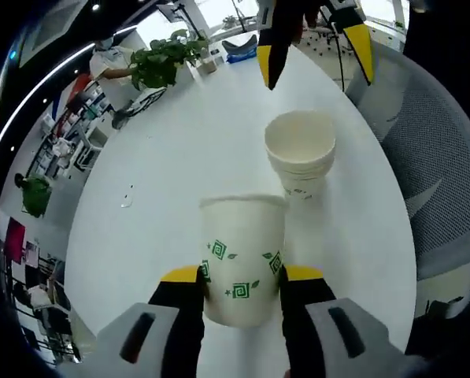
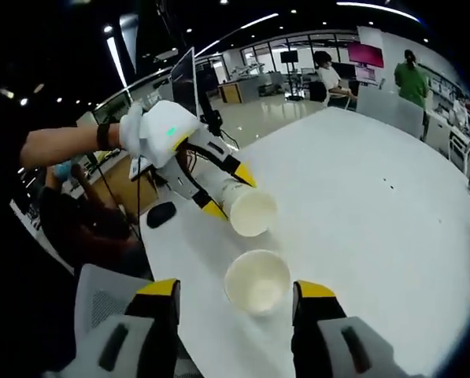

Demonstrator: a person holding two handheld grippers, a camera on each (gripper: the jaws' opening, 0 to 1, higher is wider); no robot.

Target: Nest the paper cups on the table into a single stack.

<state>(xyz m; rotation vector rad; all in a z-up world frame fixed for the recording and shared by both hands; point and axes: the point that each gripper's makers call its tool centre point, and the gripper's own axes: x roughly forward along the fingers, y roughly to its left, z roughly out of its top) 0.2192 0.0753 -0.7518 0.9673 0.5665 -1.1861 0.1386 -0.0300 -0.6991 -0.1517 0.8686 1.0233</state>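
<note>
Jaws of the left gripper are pinching a white paper cup with green square motifs, lifted off the round white table. Just beyond, a stack of plain white paper cups is standing upright. The right gripper is hovering spread wide around that stack.

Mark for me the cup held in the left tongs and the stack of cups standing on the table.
held cup [image 1: 242,260]: left gripper view, on its printed side wall.
stack of cups [image 1: 300,142]: left gripper view, inside the top cup's mouth.
stack of cups [image 2: 257,281]: right gripper view, inside the open mouth.
</note>
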